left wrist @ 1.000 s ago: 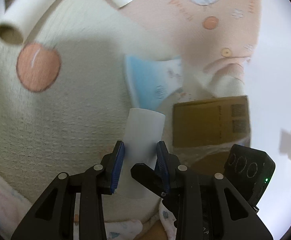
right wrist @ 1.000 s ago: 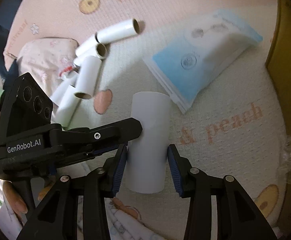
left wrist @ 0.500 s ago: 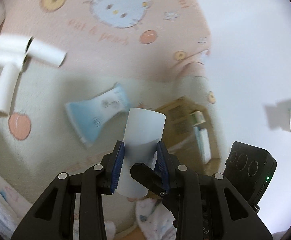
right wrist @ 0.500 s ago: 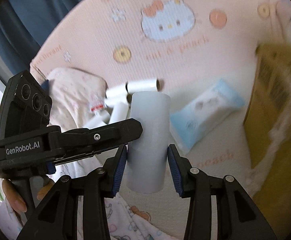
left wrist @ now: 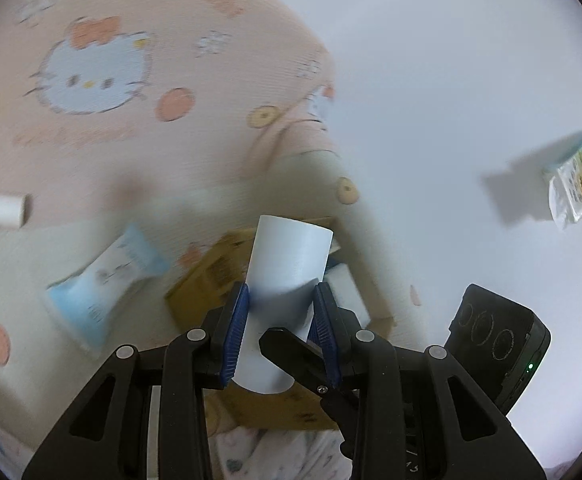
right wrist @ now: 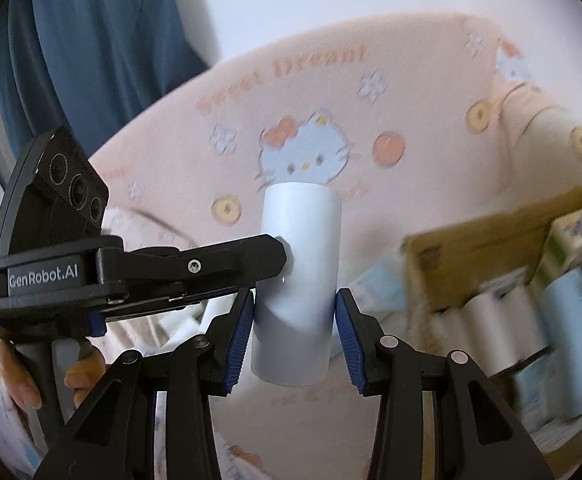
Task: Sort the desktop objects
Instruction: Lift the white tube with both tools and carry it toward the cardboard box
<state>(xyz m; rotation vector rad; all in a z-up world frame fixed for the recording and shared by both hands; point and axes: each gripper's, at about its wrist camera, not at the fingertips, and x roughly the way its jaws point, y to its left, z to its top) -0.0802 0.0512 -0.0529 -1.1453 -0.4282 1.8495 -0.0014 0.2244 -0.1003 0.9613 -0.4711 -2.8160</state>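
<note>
Held by both tools at once: white tube [left wrist: 291, 264] clamped at its near half between the blue pads [left wrist: 238, 328] of the left gripper [left wrist: 281, 330], and crosswise between the pads of the right gripper [right wrist: 295, 328]; jaws narrowed onto the tube's width on each side, pads pressing the wall, nothing slack visible. Long axis running up and away from both tools, far end tilted slightly right in the left wrist view, near upright in the right wrist view; left gripper's finger reaching in from the left in that view and touching the tube's side. Carried clear of the pink blanket [right wrist: 323, 92], no contact below. Destination judged to be the cardboard box [right wrist: 471, 240], lying low and to the right of the right gripper, already holding a row of white rolls [right wrist: 491, 320] standing side by side; in the left view the same box directly behind and under the tube. Right hand seemingly nearer the opening; next move likely a swing right and down, tube kept upright to slot beside the others. Blue tissue pack [left wrist: 103, 284] left of the box, apart from it.
</note>
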